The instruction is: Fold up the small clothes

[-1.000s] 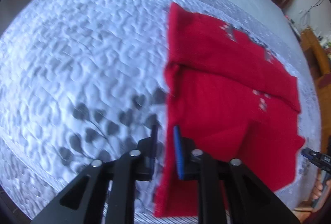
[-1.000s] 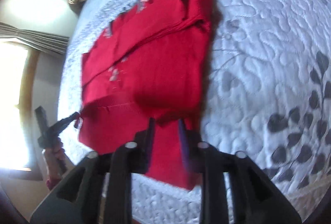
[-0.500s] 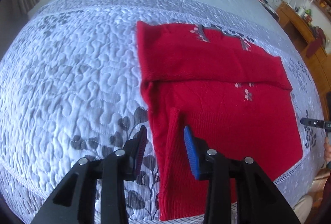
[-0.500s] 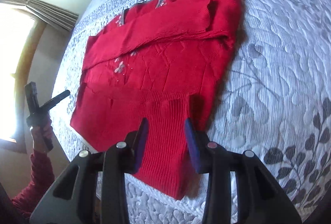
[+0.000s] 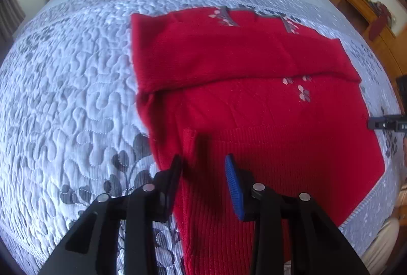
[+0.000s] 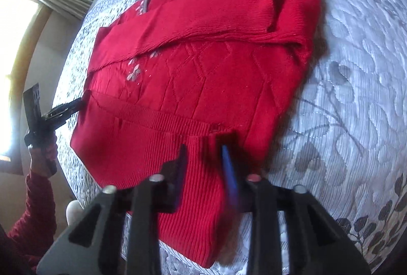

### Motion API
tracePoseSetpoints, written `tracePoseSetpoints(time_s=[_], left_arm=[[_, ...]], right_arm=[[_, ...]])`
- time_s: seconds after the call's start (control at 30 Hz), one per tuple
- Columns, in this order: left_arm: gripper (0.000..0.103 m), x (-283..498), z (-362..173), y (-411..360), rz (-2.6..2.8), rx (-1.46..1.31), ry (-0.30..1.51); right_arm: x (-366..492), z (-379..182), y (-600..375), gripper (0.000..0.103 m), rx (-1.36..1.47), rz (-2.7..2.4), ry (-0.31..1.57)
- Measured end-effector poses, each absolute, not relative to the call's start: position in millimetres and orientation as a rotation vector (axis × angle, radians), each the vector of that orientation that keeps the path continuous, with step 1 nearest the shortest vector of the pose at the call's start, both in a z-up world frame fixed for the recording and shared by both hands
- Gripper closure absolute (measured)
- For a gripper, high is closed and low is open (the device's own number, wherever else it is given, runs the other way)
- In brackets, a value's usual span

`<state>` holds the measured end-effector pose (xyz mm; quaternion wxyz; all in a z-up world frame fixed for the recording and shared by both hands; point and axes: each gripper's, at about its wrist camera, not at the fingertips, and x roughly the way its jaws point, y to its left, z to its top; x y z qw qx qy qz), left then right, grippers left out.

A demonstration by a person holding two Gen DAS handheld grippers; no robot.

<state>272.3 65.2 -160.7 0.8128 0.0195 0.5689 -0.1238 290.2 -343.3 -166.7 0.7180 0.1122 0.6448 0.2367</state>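
1. Left gripper (image 5: 203, 163), bottom centre of the left wrist view: jaws part open and just closing in a little, straddling the left hem corner of the red sweater (image 5: 254, 107). Pads not pressing — nothing held.
2. Right gripper (image 6: 203, 155), bottom centre of the right wrist view: jaws just narrowing fast, ribbed hem corner between them. Blue pad (image 6: 229, 168) is blurred; a firm pinch cannot be told.
3. Step in hand, judged: grab both hem corners for the bottom-up fold. Done well means pinching the full ribbed thickness, both sides level, and lifting together so the hem stays straight.
4. Farther up: sweater lies flat on the quilted bedspread (image 5: 76, 87), sleeves already folded across the chest, collar at the upper frame.
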Motion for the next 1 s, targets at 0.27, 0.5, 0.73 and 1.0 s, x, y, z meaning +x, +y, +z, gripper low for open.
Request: tracePoseSetpoints(time_s=[0.27, 0.5, 0.73, 1.0], left_arm=[[0.099, 276, -165, 75, -0.237, -0.026, 1.211], [0.099, 272, -169, 72, -0.234, 0.013, 1.204], [0.092, 281, -180, 59, -0.207, 0.039, 1.232], [0.099, 277, -178, 68, -0.197, -0.055, 1.224]], right_arm=[[284, -149, -352, 0.099, 0.293, 0.570, 1.347], [287, -153, -357, 0.095, 0.264, 0.520, 1.372], [289, -177, -350, 0.078, 0.248, 0.492, 1.436], [281, -166, -353, 0.099, 0.260, 0.533, 1.397]])
